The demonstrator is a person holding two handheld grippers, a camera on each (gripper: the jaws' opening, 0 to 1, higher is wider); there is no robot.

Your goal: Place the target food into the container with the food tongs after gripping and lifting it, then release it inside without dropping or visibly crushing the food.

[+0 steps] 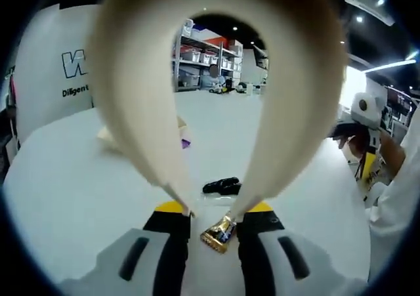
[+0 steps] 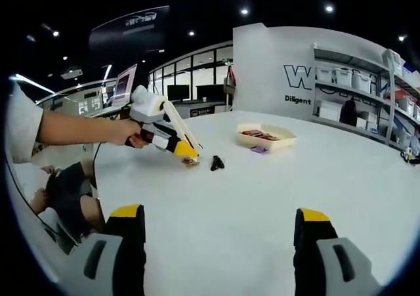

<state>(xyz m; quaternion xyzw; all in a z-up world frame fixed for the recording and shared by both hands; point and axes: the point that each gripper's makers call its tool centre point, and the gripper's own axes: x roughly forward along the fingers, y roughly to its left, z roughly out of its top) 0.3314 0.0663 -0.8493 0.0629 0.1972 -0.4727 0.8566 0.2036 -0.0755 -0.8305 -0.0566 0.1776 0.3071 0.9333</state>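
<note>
While the gold-wrapped snack [image 1: 219, 233] sits pinched at the tong [image 1: 216, 99] tips between the left gripper [image 1: 213, 227] jaws, a black clip [image 1: 222, 186] lies on the white table [image 1: 79, 191] just ahead; right gripper [image 2: 220, 224] spread wide, tray [image 2: 266, 137] far ahead of it

Wide bare table [image 2: 262, 204]; obstacles few: black clip [image 2: 216, 163] mid-table, tray [image 2: 266, 137] beyond, well apart.

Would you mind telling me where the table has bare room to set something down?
The table is bare in front of the right gripper, up to the black clip. It is crowded around the tray and where the tongs hold the wrapped food.
</note>
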